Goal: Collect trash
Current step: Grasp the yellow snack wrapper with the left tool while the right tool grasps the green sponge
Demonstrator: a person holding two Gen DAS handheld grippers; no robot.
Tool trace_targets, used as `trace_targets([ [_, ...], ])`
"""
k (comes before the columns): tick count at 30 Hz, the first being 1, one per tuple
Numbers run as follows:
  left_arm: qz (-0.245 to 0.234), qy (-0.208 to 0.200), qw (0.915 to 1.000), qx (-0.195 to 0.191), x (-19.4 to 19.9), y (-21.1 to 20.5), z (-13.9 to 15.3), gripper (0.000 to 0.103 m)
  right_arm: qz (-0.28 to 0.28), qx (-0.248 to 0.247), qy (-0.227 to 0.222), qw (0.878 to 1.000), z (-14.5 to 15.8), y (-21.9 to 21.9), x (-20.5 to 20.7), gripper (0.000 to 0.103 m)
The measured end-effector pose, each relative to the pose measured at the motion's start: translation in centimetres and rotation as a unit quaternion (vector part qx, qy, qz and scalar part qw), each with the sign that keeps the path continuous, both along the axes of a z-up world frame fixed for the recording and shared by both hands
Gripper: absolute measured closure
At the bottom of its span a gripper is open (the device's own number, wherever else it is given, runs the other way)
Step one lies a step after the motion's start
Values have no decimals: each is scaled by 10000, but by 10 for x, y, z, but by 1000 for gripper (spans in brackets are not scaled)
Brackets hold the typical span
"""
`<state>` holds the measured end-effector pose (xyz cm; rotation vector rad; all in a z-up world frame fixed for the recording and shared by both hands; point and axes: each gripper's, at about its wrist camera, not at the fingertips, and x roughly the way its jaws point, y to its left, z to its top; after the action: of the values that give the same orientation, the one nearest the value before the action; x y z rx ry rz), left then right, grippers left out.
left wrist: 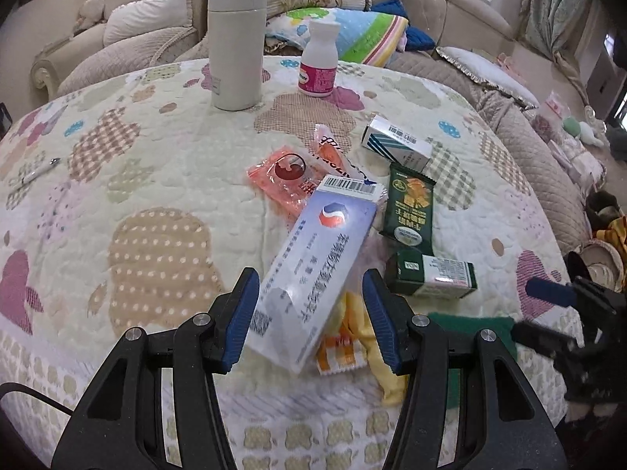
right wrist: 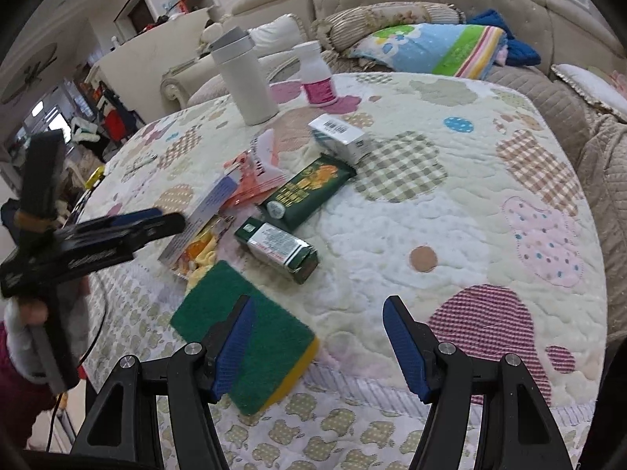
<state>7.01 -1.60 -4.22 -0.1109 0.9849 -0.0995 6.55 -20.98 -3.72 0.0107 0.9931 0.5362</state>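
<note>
Lying mid-table among wrappers: long white-and-blue box (left wrist: 313,270) with barcode end and red-blue emblem, resting partly over orange packet (left wrist: 284,180) and yellow wrapper (left wrist: 352,337). Bare quilted tablecloth (left wrist: 149,156) wide to its left; green packs crowding its right. Long axis tilted, barcode end pointing away. Left gripper (left wrist: 311,321) spread, straddling the near end, apparently untouched. Right gripper (right wrist: 317,346) spread, empty, over green sponge (right wrist: 250,333).

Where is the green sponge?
In the right wrist view, the green sponge lies near the table's front edge, beside the right gripper's left finger, below the yellow wrapper.
</note>
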Motion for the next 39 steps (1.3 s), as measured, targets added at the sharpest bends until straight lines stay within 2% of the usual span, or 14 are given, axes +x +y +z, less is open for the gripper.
trace_targets([
  [9, -117, 131, 9997, 147, 14, -4, -4, 50, 33, -52, 103, 9999, -7, 7, 6, 38],
  [13, 247, 312, 9981, 477, 24, 6, -12, 50, 69, -35, 96, 9999, -5, 8, 4, 38],
  [17, 767, 401, 9951, 481, 28, 35, -14, 50, 91, -85, 96, 9999, -5, 9, 2, 38],
  [19, 856, 423, 9948, 351, 26, 43, -12, 50, 78, -61, 119, 9999, -6, 8, 3, 38],
  [22, 772, 267, 9964, 208, 14, 42, -1, 50, 64, -32, 120, 9999, -7, 7, 4, 38],
  [26, 321, 206, 9993, -46, 0, 22, 10, 50, -4, -75, 118, 9999, -9, 7, 9, 38],
  [27, 198, 257, 9994, -87, -1, 15, 10, 52, -19, -65, 129, 9999, -10, 6, 9, 38],
  [28, 77, 350, 9993, -100, -1, 8, 7, 59, -48, -42, 156, 9999, -11, 5, 10, 38],
  [30, -11, 538, 9985, -65, 3, -1, -1, 67, -68, -10, 184, 9998, -11, 3, 9, 38],
  [33, 42, 661, 9978, 46, 10, -7, -11, 69, 39, 49, 186, 9998, -10, 3, 4, 38],
  [36, 91, 788, 9969, 17, 18, -7, -18, 69, 381, 110, 134, 9991, -6, 8, -5, 38],
  [39, -36, 1004, 9949, -25, 24, -11, -26, 69, 735, 58, 124, 9972, -7, 19, -10, 28],
])
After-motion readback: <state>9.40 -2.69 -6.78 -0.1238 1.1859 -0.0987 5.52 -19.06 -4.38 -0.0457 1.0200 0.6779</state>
